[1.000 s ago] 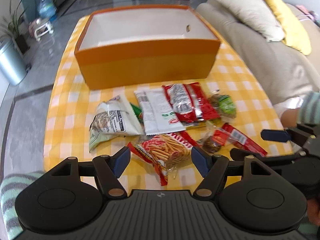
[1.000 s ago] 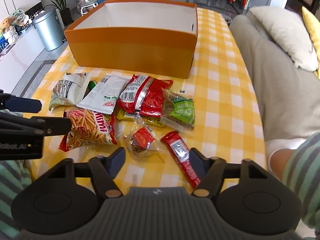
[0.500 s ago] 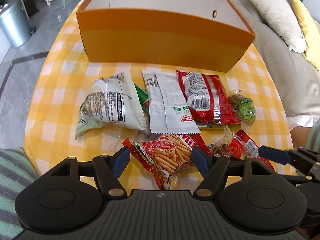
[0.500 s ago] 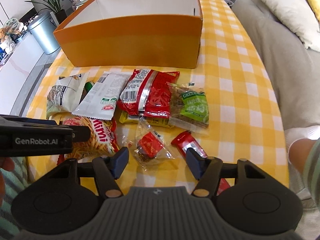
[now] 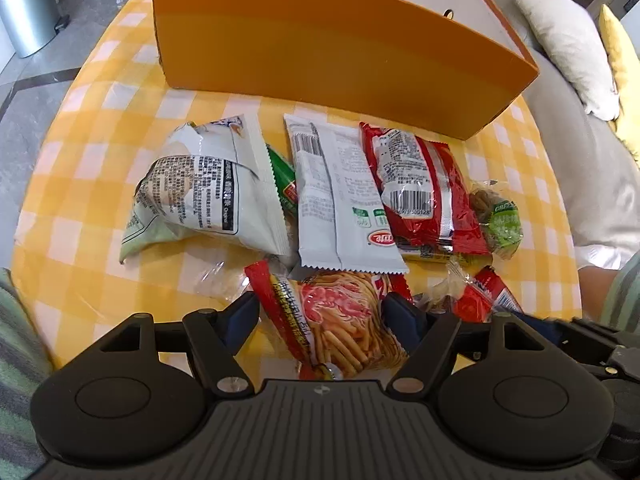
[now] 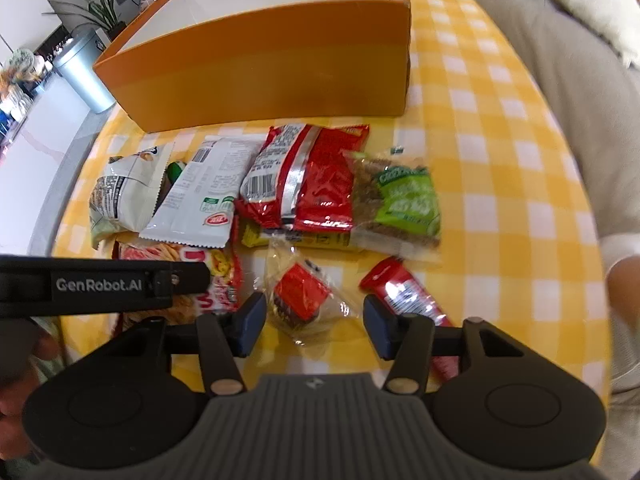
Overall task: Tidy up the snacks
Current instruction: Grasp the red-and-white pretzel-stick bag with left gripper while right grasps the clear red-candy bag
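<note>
Item: your left claw [image 5: 320, 318], jaws spread wide, straddles the stick-snack bag [image 5: 340, 328] at 6 o'clock of the snack pile; whether its pads touch the bag you cannot tell. Item: your right claw [image 6: 314, 320], jaws closing, brackets the small clear-wrapped red snack [image 6: 298, 298]; the pads stand clear of the wrapper. Item: red bar [image 6: 404, 294], just at 3 o'clock of that claw. Item: orange box [image 6: 272, 68], at 12 o'clock on the yellow-checked bench [image 6: 500, 168], beyond the white packet [image 5: 340, 196], the red packet [image 5: 420, 184] and the green-label packet [image 6: 404, 200].
</note>
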